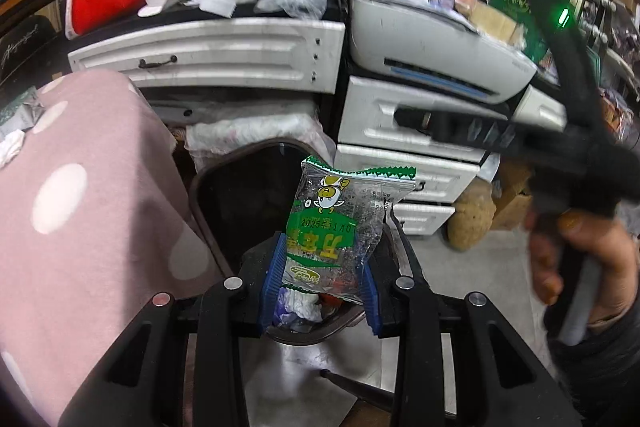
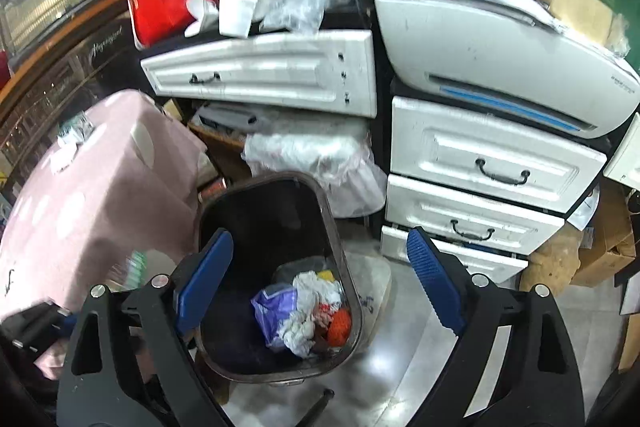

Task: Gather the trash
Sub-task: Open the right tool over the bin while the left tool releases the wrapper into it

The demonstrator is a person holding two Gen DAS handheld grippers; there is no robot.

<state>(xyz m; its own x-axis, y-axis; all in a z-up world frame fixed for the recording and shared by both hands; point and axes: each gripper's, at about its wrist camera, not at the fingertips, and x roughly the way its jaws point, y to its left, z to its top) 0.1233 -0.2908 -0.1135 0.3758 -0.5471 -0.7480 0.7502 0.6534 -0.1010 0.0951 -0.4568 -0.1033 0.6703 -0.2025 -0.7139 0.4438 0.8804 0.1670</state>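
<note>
Pinching a clear green-printed snack wrapper (image 1: 340,227) upright between their blue pads, the left tongs (image 1: 320,283) hang over the dark trash bin (image 2: 340,227) on the floor, while the right tongs (image 2: 320,283) gape empty above its crumpled litter (image 2: 304,311)

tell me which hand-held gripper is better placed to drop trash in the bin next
Left. The left hand-held gripper already grips a clear plastic wrapper with green print above the open dark bin. The right hand-held gripper stands open with nothing between its pads.
</note>
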